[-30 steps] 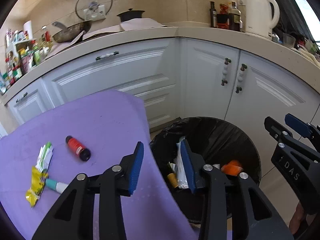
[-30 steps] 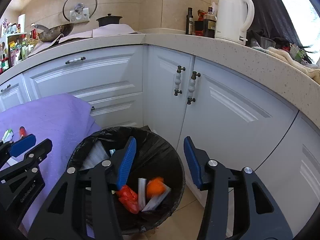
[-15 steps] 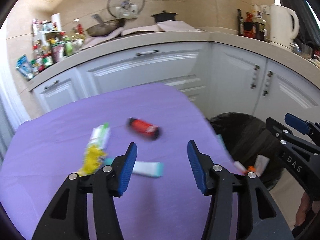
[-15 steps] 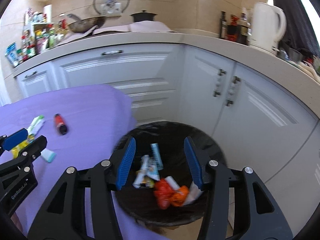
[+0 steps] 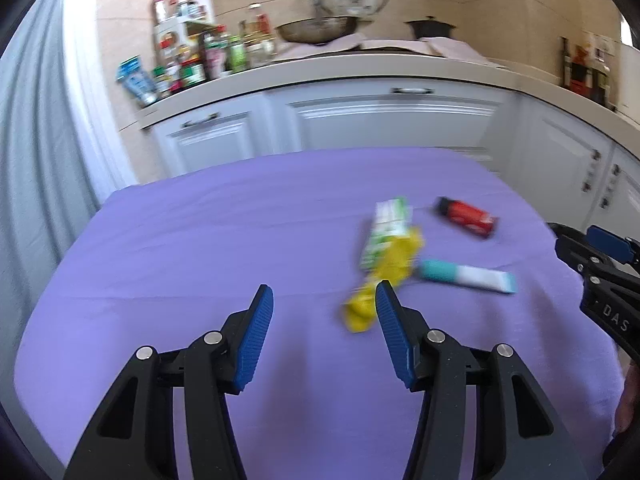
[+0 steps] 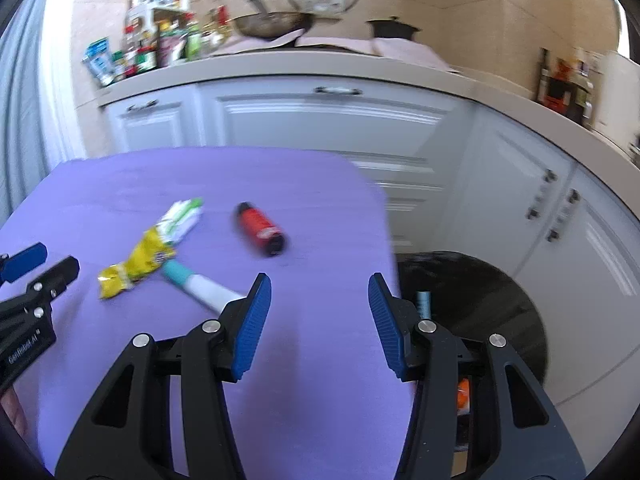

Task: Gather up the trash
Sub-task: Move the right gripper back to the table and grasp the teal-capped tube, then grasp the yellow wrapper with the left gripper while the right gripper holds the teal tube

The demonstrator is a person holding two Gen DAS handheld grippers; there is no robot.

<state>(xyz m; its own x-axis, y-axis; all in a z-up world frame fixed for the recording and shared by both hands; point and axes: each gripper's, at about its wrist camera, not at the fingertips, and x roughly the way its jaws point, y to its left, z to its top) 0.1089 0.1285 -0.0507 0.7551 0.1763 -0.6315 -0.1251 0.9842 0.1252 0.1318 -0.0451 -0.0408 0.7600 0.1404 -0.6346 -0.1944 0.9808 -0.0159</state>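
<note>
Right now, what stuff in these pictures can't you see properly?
- Yellow wrapper, left wrist view: motion blur smears its print, and the left gripper finger covers its near end.
- Red bottle: label blurred in both views.
- White tube, right wrist view: its near end hides behind a right gripper finger.
- Trash bin, right wrist view: the purple table and fingers hide most of its contents.
- Counter jars: too small and blurry.

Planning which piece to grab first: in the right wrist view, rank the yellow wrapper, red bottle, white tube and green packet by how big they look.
1. Yellow wrapper, largest.
2. White tube, though the right gripper hides its far end.
3. Red bottle and green packet look alike; blur and overlap make that order unsure.
</note>
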